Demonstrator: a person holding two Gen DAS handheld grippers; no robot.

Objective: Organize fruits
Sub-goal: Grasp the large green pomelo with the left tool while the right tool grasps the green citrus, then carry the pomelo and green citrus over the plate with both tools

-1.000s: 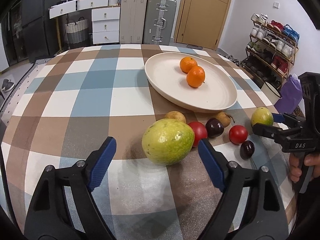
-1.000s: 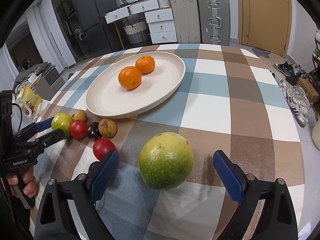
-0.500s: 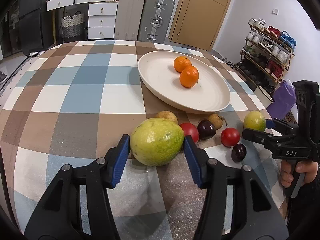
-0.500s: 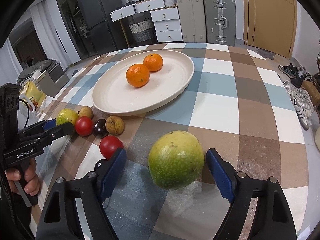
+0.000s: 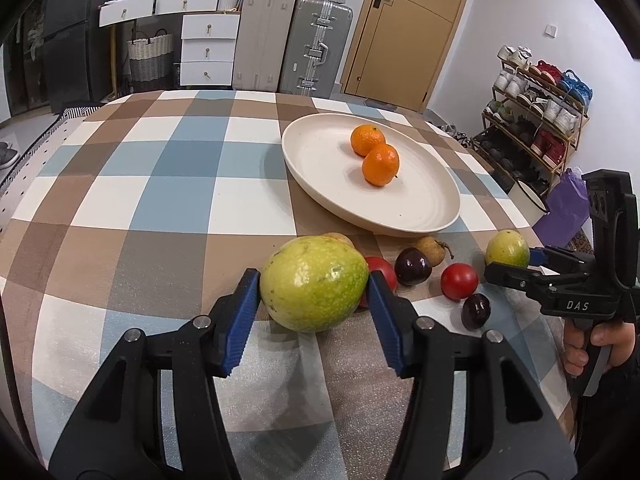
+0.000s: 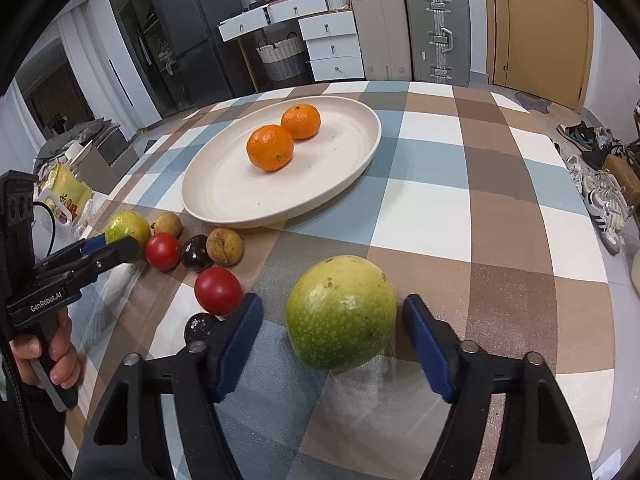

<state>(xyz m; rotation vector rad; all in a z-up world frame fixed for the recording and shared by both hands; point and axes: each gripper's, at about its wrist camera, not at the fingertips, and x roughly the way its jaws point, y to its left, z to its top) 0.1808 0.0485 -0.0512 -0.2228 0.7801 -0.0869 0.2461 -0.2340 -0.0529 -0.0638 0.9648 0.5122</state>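
My left gripper [image 5: 314, 300] is shut on a large green-yellow fruit [image 5: 314, 283], both blue pads against its sides. My right gripper [image 6: 332, 332] is open around a second large green fruit [image 6: 342, 322]; small gaps show on both sides. A cream plate [image 5: 400, 216] holds two oranges [image 5: 380, 164]. Below the plate lie two red tomatoes [image 5: 459, 281], dark plums [image 5: 413, 266], brown longans [image 5: 430, 249] and a small green fruit [image 5: 507, 248]. In the right wrist view the left gripper [image 6: 120, 246] shows by a small green fruit [image 6: 128, 226].
The table has a checked blue, brown and white cloth [image 5: 180, 184]. Beyond it stand suitcases [image 5: 316, 44], white drawers [image 5: 206, 48] and a shoe rack [image 5: 536, 108]. A purple bag [image 5: 568, 208] sits off the table's right edge.
My left gripper has closed from wide open onto the large green fruit. My right gripper has narrowed around the other large fruit and moved closer to it.
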